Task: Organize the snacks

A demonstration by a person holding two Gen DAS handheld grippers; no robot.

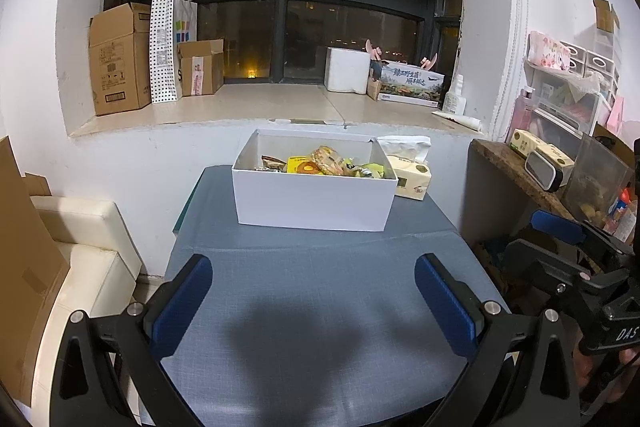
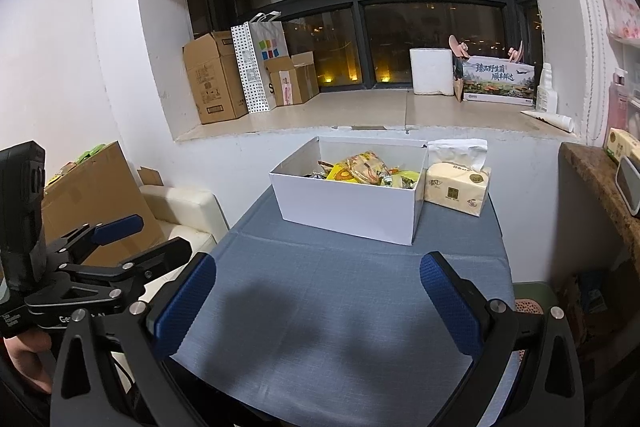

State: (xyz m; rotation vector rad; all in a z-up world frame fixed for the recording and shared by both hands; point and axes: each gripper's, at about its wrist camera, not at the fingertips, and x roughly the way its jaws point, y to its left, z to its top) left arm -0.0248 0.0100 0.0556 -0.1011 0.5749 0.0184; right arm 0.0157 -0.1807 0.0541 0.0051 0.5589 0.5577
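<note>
A white open box [image 1: 312,203] stands at the far end of the blue-clothed table [image 1: 312,307], with several wrapped snacks [image 1: 324,163] piled inside; it also shows in the right wrist view [image 2: 348,211] with the snacks [image 2: 364,167]. My left gripper [image 1: 314,303] is open and empty, low over the near part of the table. My right gripper [image 2: 318,303] is open and empty, also over the near table. Each gripper shows at the edge of the other's view: the right one [image 1: 560,235] and the left one [image 2: 116,235].
A yellow tissue pack [image 1: 410,179] stands right of the box, also in the right wrist view [image 2: 456,189]. A cream seat [image 1: 80,251] sits left of the table, a wooden shelf [image 1: 516,167] with clutter to the right. Cardboard boxes [image 1: 120,59] stand on the windowsill.
</note>
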